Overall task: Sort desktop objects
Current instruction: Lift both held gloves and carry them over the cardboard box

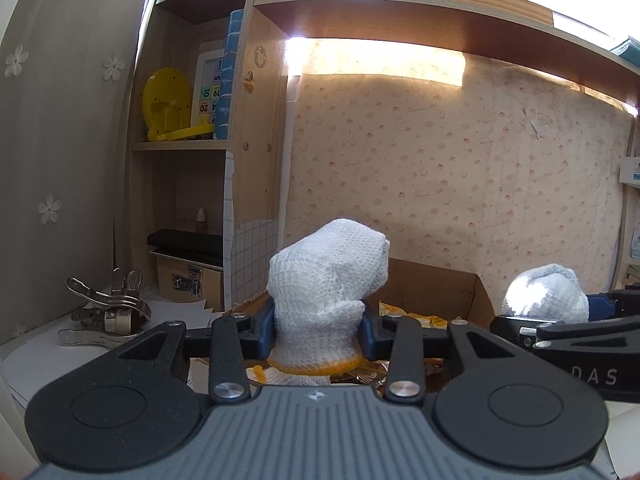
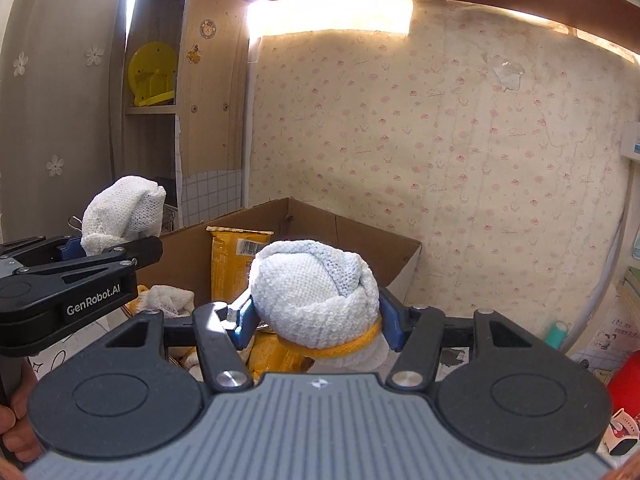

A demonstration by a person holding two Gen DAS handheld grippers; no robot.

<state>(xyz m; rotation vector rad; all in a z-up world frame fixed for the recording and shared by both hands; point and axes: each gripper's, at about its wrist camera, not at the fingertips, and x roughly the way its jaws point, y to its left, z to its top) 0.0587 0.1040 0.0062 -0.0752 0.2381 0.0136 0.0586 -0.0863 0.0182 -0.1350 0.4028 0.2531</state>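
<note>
My left gripper is shut on a white knit glove with a yellow cuff, held upright between its blue pads. My right gripper is shut on a second white knit glove, rolled into a ball with a yellow cuff. Both are held above an open cardboard box against the wall. In the box lie yellow snack packets and another white glove. In the right wrist view the left gripper with its glove is at the left. In the left wrist view the right gripper's glove shows at the right.
A wooden shelf unit stands left of the box, holding a yellow toy, a number board and a small latched case. Metal clips lie on papers at the left. A red object sits at the right edge.
</note>
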